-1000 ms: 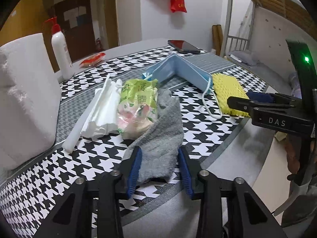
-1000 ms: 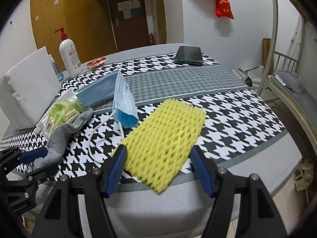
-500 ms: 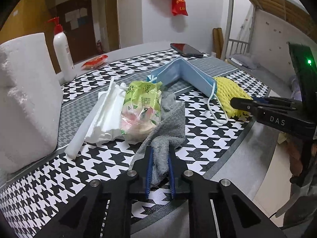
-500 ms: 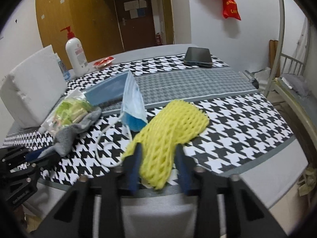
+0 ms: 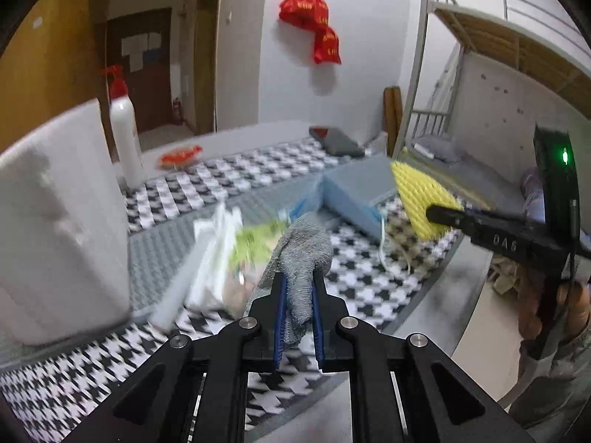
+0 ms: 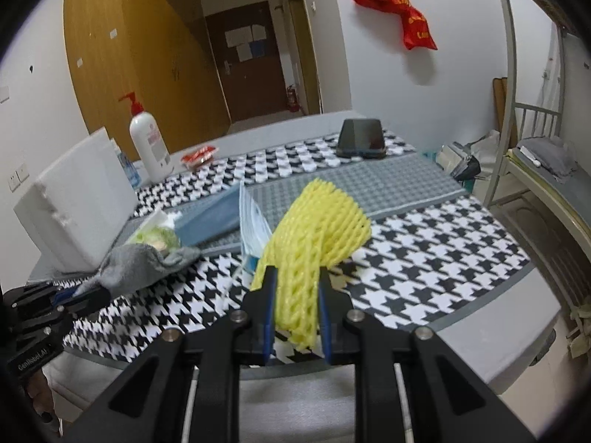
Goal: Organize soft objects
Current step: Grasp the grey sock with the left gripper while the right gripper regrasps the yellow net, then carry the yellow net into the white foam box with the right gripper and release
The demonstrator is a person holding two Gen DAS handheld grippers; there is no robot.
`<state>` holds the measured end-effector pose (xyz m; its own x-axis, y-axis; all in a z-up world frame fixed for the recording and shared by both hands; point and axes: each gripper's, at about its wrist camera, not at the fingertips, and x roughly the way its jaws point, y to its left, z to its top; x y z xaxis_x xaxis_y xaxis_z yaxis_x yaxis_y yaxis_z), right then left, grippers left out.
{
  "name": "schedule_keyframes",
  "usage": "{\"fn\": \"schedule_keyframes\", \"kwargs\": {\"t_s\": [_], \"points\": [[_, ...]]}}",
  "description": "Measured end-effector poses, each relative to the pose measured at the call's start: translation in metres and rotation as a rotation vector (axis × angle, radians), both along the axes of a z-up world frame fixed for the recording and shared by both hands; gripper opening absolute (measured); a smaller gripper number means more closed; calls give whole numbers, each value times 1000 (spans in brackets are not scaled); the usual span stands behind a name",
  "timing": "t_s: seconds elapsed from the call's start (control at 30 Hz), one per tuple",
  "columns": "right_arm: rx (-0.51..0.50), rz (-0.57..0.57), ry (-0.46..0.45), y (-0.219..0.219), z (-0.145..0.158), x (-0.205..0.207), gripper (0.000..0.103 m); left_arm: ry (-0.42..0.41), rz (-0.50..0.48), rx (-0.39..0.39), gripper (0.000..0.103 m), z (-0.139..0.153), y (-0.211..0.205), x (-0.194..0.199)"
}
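A grey sock (image 5: 303, 247) hangs lifted off the houndstooth table (image 5: 74, 361), with my left gripper (image 5: 297, 277) shut on its near end. That sock (image 6: 144, 265) and the left gripper (image 6: 85, 291) also show at the left of the right wrist view. My right gripper (image 6: 295, 273) is closing, its pads pressing a yellow foam net (image 6: 321, 217) that is bunched and raised off the cloth. From the left wrist view the net (image 5: 413, 192) sticks up out of the right gripper (image 5: 432, 216).
A blue face mask (image 6: 253, 217) lies just behind the net. A green packet (image 5: 255, 240) and white foam sheet (image 5: 210, 258) lie behind the sock. A white foam block (image 6: 74, 203), pump bottle (image 6: 149, 144), red packet (image 6: 199, 155) and phone (image 6: 362, 138) stand farther back. A bunk bed (image 6: 546, 170) stands right.
Both grippers closed on their items, the left on the sock and the right on the net, which bunched up. Both then rose, lifting sock and net off the table.
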<state>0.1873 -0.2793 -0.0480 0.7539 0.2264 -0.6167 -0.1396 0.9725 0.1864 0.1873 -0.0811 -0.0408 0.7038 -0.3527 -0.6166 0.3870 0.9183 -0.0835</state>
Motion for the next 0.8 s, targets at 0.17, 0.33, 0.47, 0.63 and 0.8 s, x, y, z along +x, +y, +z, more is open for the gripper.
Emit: {"fn": "schedule_keyframes", "kwargs": {"t_s": [0.17,0.33,0.47,0.63,0.8], "points": [[7,-5,-55,0,21,-8,23,-68,21,-25,13,28,10,5],[1,-6,-107,3,37,-18,23,-114,30,-42,13,43,15,3],[-6,0,-132,7,47,-23,23,-143,37,-50,13,51,18,-2],[-8,8,-162,11,57,-29,23,-184,77,-19,13,53,21,-6],[-10,24,-177,19,60,-35,23,-194,112,-5,13,54,25,-9]]}}
